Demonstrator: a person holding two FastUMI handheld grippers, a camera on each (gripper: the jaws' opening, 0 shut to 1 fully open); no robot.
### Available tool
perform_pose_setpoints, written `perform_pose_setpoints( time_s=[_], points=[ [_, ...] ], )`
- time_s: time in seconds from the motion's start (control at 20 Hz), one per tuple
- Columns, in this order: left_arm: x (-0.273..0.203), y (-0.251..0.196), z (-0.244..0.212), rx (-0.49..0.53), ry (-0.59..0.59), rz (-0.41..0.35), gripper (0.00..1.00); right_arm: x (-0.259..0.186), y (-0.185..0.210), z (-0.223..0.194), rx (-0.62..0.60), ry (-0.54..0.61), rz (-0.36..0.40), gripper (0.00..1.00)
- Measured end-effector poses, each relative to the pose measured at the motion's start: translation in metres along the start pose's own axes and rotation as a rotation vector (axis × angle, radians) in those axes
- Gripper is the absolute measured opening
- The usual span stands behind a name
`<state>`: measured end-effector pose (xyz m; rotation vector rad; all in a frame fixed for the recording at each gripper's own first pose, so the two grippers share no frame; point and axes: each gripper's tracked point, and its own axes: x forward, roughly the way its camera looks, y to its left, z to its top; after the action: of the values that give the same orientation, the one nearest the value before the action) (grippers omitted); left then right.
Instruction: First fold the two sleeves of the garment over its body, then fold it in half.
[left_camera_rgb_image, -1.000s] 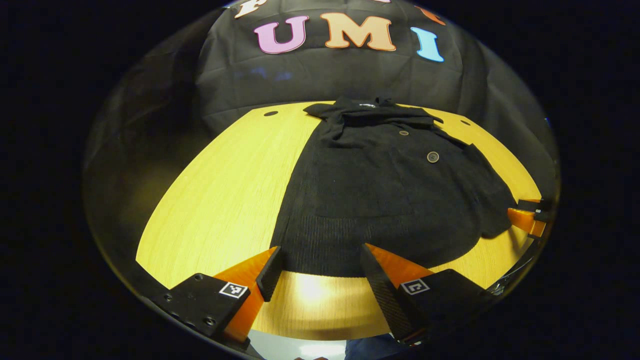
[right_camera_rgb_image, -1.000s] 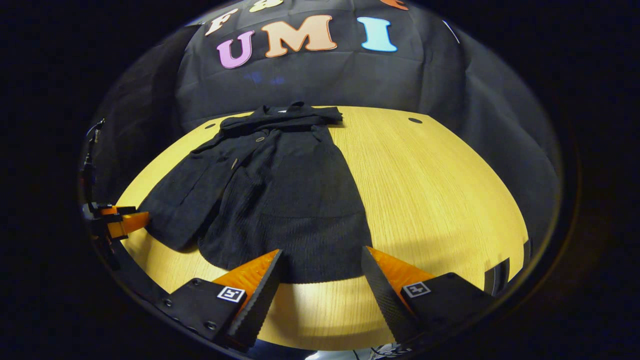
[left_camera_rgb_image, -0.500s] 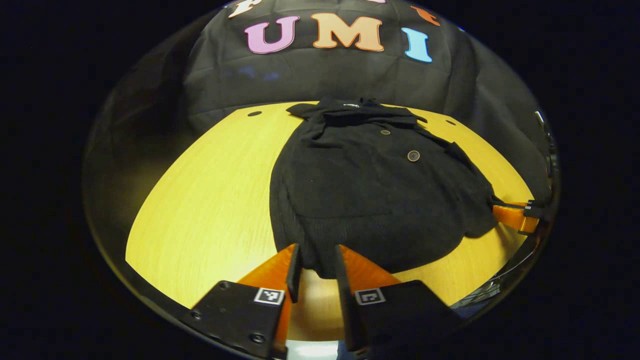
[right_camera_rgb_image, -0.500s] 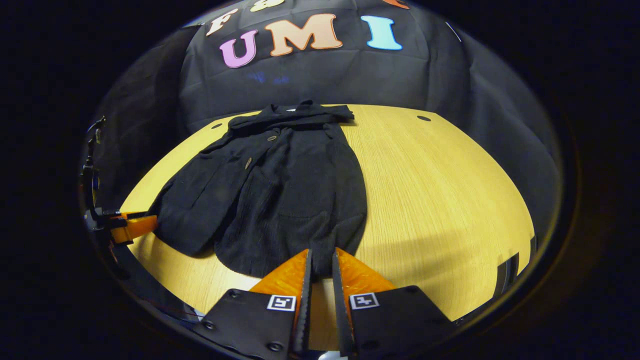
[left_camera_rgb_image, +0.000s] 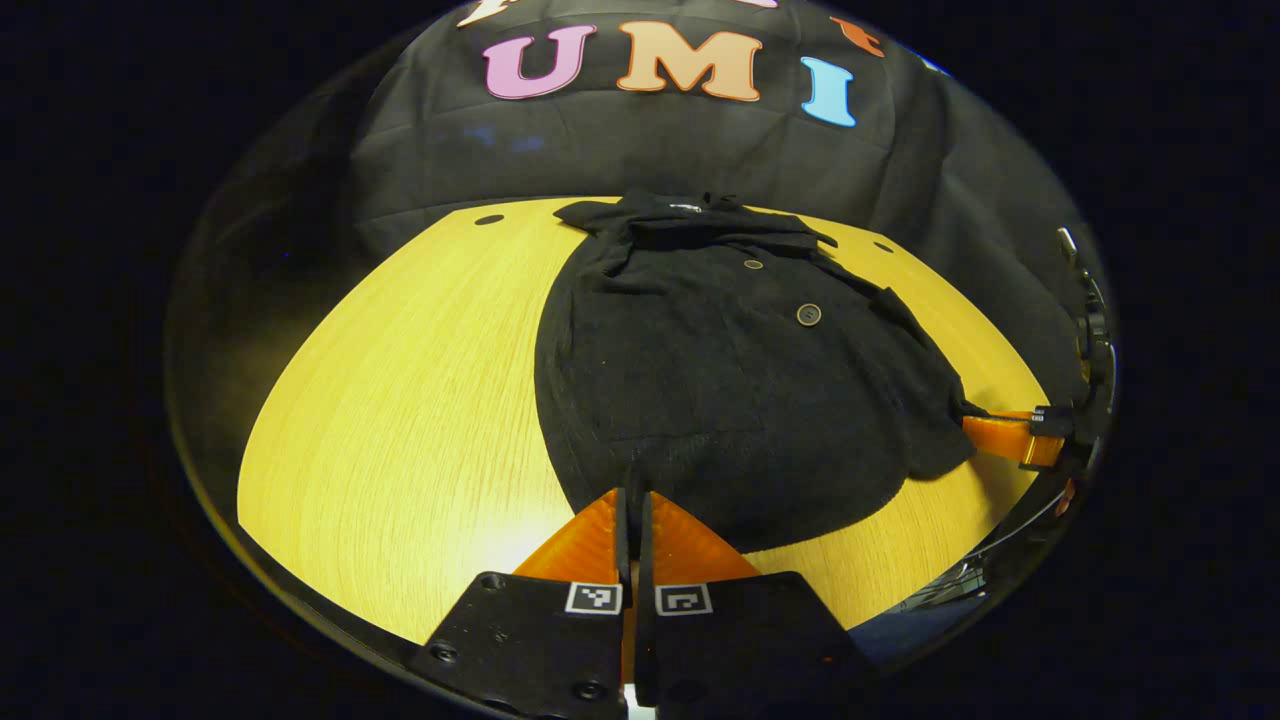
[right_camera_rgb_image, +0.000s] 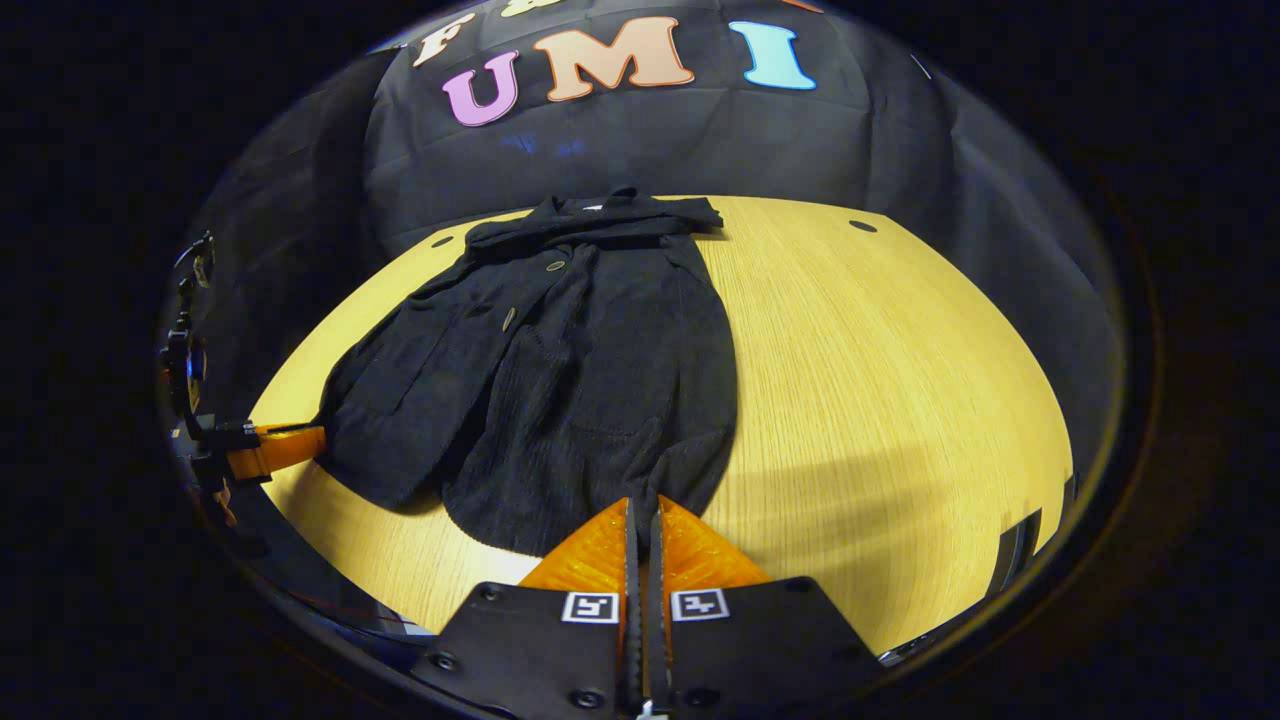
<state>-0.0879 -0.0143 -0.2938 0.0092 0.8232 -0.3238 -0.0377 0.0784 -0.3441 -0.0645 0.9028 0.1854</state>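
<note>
A pale wooden table (left_camera_rgb_image: 400, 400) stands before the booth's black cloth wall, and on it lies a black buttoned jacket (left_camera_rgb_image: 720, 380), collar at the far edge and hem toward the near edge. Both sleeves look already folded in over its body, since none trails out onto the bare wood in either view, so the first step appears done. The left gripper (left_camera_rgb_image: 633, 500) has its fingers pressed nearly together on the near hem at the jacket's left corner, and the right gripper (right_camera_rgb_image: 643, 510) is likewise pinched on the hem at the right corner, where the cloth puckers slightly. The hem is barely lifted and the jacket lies at full length, so the fold in half appears just begun: the hem has yet to be carried to the collar.
</note>
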Motion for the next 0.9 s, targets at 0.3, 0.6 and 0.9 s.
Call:
perform_pose_setpoints(
  time_s=[0.3,0.6,0.9],
  points=[
    [0.001,0.007,0.009,-0.052,0.023,-0.019,0.00,-0.003,0.004,0.010,0.011,-0.018,0.003,0.02],
    [-0.004,0.019,0.062,-0.074,-0.060,-0.041,0.00,-0.018,0.011,0.071,0.000,-0.124,0.007,0.02],
    [-0.006,0.034,0.138,-0.102,-0.169,-0.033,0.00,-0.022,0.014,0.147,-0.037,-0.229,0.022,0.02]
  ],
)
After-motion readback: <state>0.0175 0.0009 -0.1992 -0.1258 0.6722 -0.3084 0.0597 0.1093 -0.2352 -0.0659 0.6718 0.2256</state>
